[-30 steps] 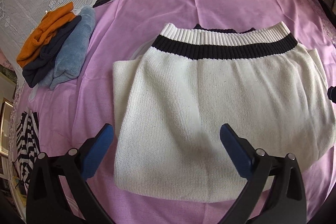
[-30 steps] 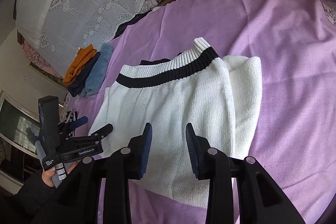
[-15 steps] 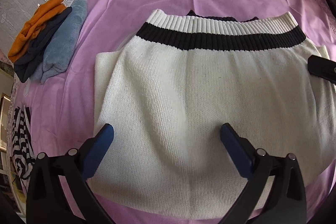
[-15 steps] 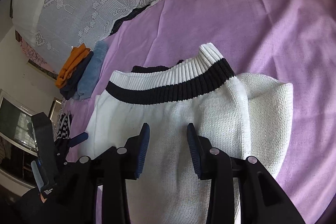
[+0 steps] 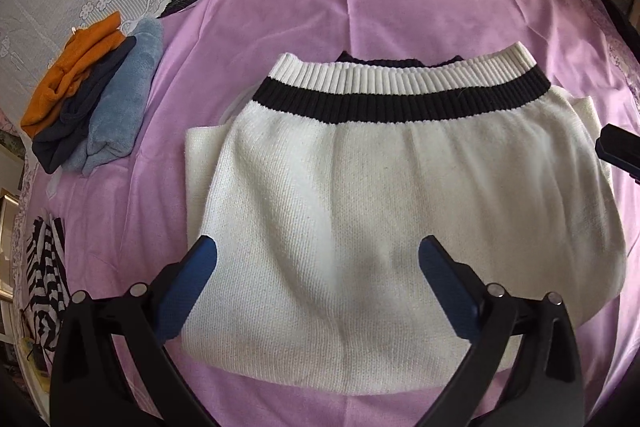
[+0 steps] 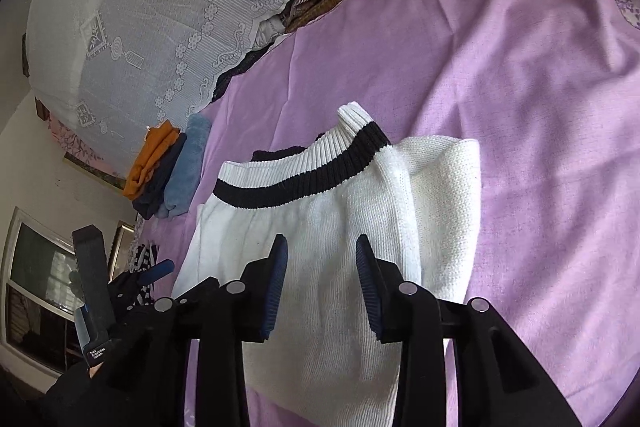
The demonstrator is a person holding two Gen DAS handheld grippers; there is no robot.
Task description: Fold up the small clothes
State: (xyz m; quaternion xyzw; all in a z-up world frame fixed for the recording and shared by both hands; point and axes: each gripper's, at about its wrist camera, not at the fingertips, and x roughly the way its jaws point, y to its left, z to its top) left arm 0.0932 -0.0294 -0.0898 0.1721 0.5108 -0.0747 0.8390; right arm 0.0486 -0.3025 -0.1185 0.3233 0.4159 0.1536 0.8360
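My left claw (image 5: 316, 267) hangs wide apart over the folded white sweater (image 5: 400, 211); right claw (image 6: 320, 267) too, narrower gap.

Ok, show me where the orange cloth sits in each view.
Left wrist: orange cloth, upper left, at the far end of the small pile.
Right wrist: orange cloth, left of centre, below the lace cover.
Shared landmark: the sweater's black band.

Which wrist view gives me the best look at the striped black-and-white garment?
Left wrist: the striped garment lies in full view at the left edge. The right wrist view shows only a sliver behind the left gripper.
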